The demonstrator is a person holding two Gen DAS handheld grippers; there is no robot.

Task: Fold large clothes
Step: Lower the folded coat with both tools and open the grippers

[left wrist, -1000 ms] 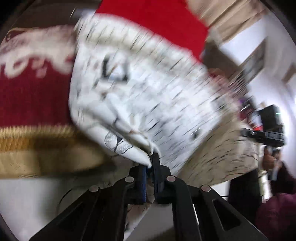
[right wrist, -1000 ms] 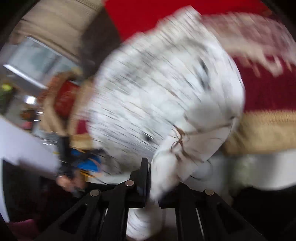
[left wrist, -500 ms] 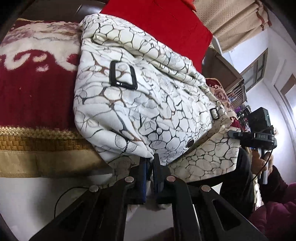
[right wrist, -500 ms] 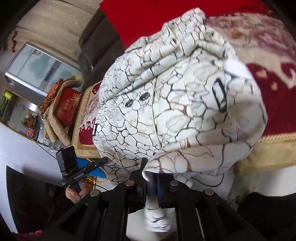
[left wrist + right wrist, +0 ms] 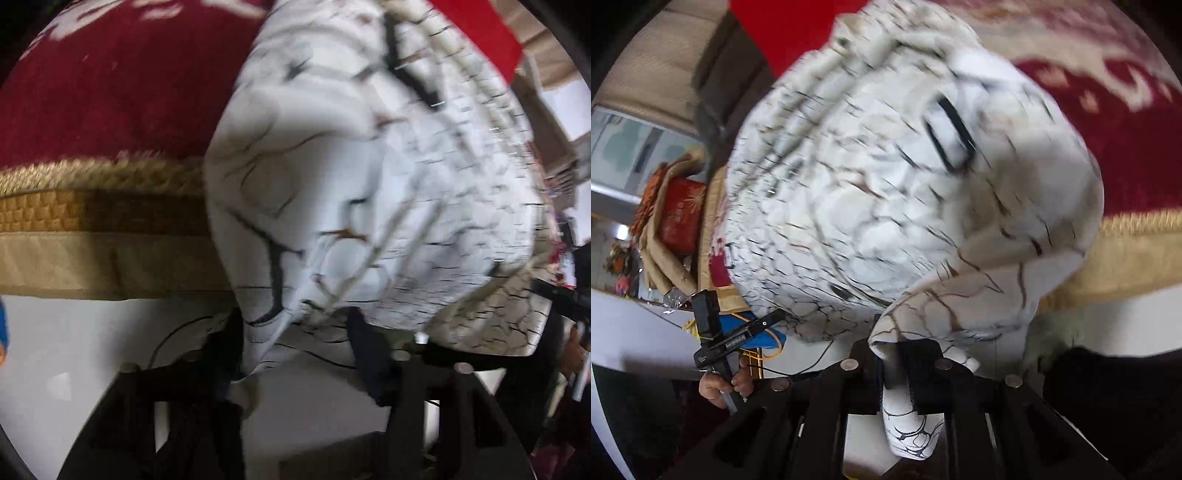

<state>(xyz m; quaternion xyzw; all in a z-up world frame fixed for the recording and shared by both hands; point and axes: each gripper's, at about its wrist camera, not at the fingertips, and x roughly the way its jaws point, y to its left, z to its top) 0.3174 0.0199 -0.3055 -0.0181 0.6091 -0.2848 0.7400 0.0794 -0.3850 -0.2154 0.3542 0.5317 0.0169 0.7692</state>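
Lying bunched on the edge of a dark red bedspread is a white jacket with a black and brown crackle print, folded over itself, its lower part spilling past the bedspread's gold woven border toward the pale floor.

Seen from the left wrist, the left gripper has its jaws spread wide; they have just been opening. A fold of the jacket hangs down between them, lying against the left finger, and the pads do not press it. This view is blurred, so finer detail of the cloth is lost.

From the right wrist view, the right gripper has its jaws close together, with a strip of the jacket pinched between the pads and its end hanging below them. A black rectangular buckle sits on the jacket's upper face, and a dark button shows near the lower fold. To the left in this view, the person's hand holds the handle of the other gripper, seen from the side. Behind it lie a red cushion with tan fabric around it and something blue near the floor. A bright red cloth lies beyond the jacket.
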